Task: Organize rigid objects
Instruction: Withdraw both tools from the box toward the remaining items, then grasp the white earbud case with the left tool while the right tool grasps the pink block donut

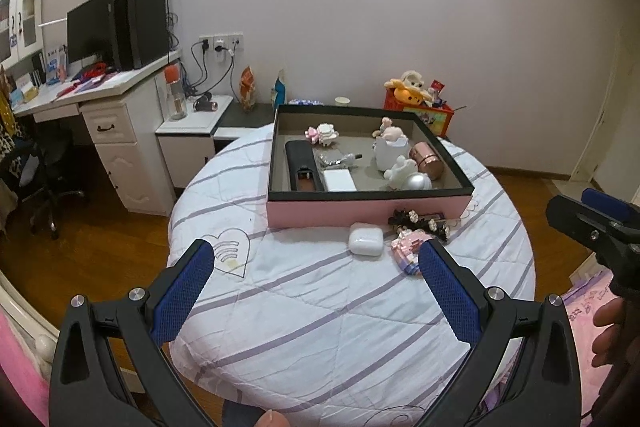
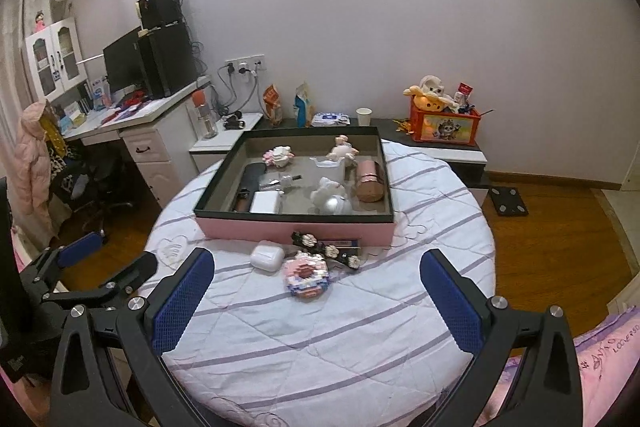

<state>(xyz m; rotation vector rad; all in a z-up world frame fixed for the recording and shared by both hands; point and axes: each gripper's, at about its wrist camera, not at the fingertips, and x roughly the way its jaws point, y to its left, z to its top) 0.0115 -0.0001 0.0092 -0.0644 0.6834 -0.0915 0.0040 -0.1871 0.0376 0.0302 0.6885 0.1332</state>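
Both your left gripper point(image 1: 316, 267) and right gripper point(image 2: 316, 277) hover with fingers wide and empty. Take the white rounded plastic earbud case point(image 2: 267, 257) first: it lies on the striped quilted desk point(image 2: 360, 327), just before the pink, black-rimmed shallow box point(image 2: 296, 229). Close across its narrow sides, lift clear of the rim, then lower inside.

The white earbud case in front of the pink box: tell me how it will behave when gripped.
The earbud case looks smooth and rounded, so it may slip between the pads unless squeezed across its flat faces. It seems small and probably light. It lies flat on the quilted cover, so it is unlikely to roll.
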